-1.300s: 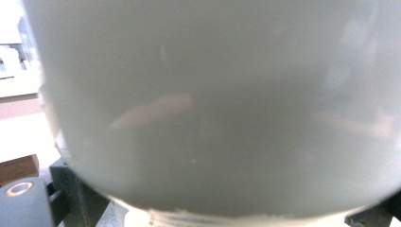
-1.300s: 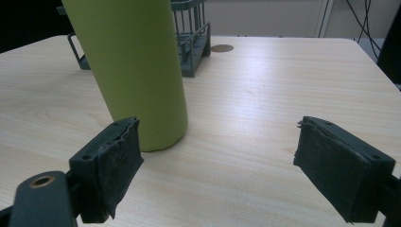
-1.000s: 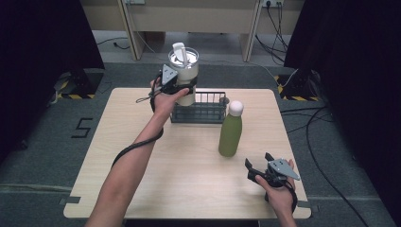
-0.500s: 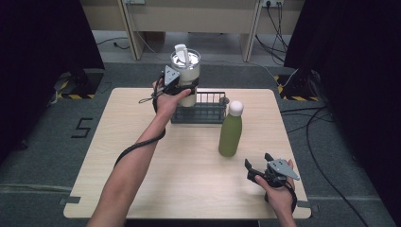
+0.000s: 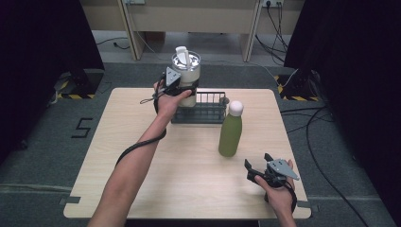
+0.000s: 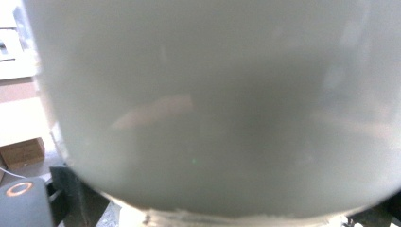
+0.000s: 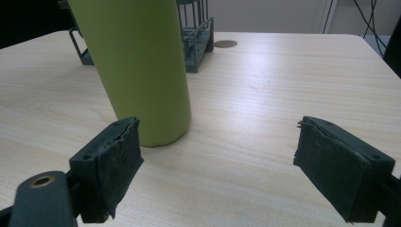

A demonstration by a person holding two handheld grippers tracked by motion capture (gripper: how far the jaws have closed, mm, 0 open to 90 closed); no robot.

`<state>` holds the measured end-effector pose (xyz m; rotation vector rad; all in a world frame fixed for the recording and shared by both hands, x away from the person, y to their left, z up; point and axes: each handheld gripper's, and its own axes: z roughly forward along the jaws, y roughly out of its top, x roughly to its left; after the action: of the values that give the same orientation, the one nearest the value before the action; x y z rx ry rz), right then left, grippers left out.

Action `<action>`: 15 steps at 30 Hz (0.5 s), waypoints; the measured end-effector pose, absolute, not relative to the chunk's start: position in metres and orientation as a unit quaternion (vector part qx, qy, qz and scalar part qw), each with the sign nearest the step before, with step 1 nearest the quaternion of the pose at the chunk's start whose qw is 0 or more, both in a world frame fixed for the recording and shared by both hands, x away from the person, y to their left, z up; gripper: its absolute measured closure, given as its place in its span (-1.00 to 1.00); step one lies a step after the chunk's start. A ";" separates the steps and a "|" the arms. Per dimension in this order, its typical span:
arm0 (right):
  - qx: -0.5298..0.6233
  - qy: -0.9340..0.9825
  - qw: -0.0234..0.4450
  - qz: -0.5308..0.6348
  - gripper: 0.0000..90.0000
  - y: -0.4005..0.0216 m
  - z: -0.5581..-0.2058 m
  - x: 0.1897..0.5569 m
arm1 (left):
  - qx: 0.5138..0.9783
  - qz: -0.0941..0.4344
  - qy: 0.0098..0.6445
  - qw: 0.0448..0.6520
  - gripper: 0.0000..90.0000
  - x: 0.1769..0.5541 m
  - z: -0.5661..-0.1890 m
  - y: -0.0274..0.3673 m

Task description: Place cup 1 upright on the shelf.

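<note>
While left gripper (image 5: 182, 90) clamps the white tumbler (image 5: 187, 75), lid on, over the wire rack's (image 5: 208, 109) left end, right gripper (image 7: 220, 165) rests spread near the capped green bottle (image 5: 231, 133), upright beside rack.

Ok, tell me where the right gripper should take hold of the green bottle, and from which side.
Grip the green bottle around its straight middle, coming in level from the near right side, where the right gripper already waits with jaws open. The bottle stands upright and its walls are smooth and even there, while the white cap is rounded and would probably slip. The wire basket blocks the far side.
</note>
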<state>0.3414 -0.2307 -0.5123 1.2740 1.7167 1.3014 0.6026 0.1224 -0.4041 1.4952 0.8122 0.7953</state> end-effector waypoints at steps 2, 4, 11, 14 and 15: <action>0.483 0.652 0.314 0.493 -0.67 -0.231 -0.512 0.341 | 0.645 0.341 0.350 0.587 -0.82 0.603 -0.407 0.122; 0.483 0.652 0.314 0.493 -0.67 -0.230 -0.512 0.341 | 0.648 0.340 0.351 0.584 -0.82 0.604 -0.409 0.121; 0.482 0.652 0.314 0.493 -0.66 -0.231 -0.512 0.341 | 0.653 0.338 0.354 0.578 -0.82 0.605 -0.413 0.118; 0.482 0.653 0.313 0.493 -0.67 -0.230 -0.512 0.341 | 0.655 0.337 0.357 0.575 -0.82 0.606 -0.416 0.118; 0.482 0.653 0.313 0.494 -0.66 -0.230 -0.512 0.341 | 0.655 0.337 0.357 0.574 -0.82 0.606 -0.416 0.118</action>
<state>0.3412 -0.2298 -0.5123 1.2717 1.7217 1.3016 0.6065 0.1182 -0.4163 1.5355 0.8377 0.7903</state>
